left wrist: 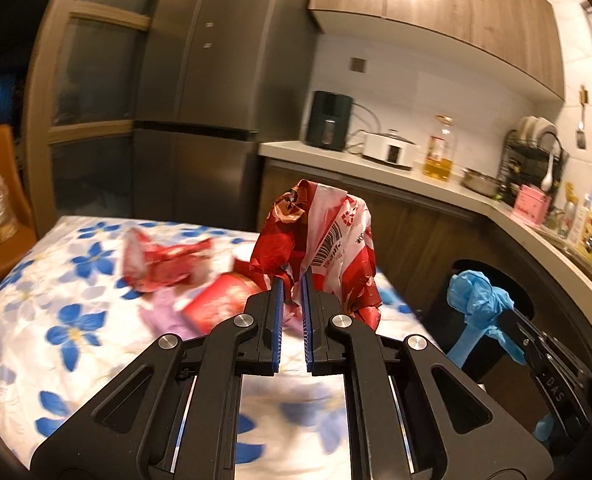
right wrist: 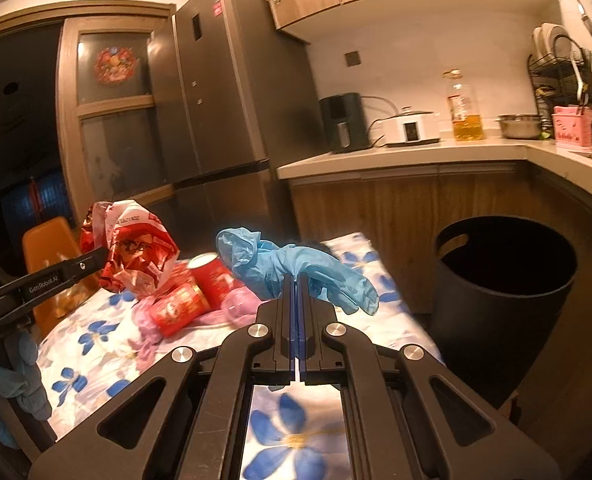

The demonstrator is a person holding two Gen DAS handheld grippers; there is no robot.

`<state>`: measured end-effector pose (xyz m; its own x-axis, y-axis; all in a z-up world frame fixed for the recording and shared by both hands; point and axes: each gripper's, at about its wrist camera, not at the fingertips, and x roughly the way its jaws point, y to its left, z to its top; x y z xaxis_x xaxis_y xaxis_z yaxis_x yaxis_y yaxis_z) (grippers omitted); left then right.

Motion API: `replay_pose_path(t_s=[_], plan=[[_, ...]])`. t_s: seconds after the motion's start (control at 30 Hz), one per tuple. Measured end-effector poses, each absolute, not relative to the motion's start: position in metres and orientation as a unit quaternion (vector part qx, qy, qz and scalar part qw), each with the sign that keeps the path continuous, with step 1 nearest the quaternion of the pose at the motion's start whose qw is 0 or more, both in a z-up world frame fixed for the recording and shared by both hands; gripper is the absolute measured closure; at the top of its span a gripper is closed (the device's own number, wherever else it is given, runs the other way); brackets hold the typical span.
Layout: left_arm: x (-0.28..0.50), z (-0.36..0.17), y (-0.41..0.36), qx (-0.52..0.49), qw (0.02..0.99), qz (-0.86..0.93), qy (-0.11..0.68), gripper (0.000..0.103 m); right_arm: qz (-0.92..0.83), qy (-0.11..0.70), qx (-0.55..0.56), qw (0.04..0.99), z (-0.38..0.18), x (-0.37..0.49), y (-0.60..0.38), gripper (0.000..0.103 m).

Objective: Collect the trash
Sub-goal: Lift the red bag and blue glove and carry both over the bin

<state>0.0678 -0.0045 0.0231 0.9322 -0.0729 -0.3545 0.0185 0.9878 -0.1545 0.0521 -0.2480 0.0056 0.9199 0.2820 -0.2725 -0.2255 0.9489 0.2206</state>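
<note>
Trash is lifted above the desk (right wrist: pixel 107 356): my left gripper (left wrist: pixel 293 292) pinches a red wrapper (left wrist: pixel 328 240), my right gripper (right wrist: pixel 298 280), fully closed, holds a blue glove (right wrist: pixel 296 264). Next I should carry both over the black bin (right wrist: pixel 504 280) and release.

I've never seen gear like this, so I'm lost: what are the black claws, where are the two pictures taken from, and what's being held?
A person holds a two-finger gripper in each hand; a camera on each looks along its fingers. The left gripper, seen from its own camera, is shut on a red wrapper. The right gripper, seen from its own, is shut on a blue glove. More trash lies on the flowered tablecloth: red cans and a pink bag. The black bin stands beside the table.
</note>
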Motion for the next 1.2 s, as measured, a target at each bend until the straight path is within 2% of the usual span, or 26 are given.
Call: replay_pose_path(t_s=[0.77,1.2], plan=[[0.130,0.041,-0.189,-0.015,0.973,-0.173,0.154,0.096,-0.021,0.091,0.103,0.990,0.034,0.065,-0.365,0.101],[0.169,0.030,-0.238,-0.015,0.967,-0.199,0.161,0.096,-0.063,0.086,0.123,0.987,0.031,0.087,-0.404,0.101]])
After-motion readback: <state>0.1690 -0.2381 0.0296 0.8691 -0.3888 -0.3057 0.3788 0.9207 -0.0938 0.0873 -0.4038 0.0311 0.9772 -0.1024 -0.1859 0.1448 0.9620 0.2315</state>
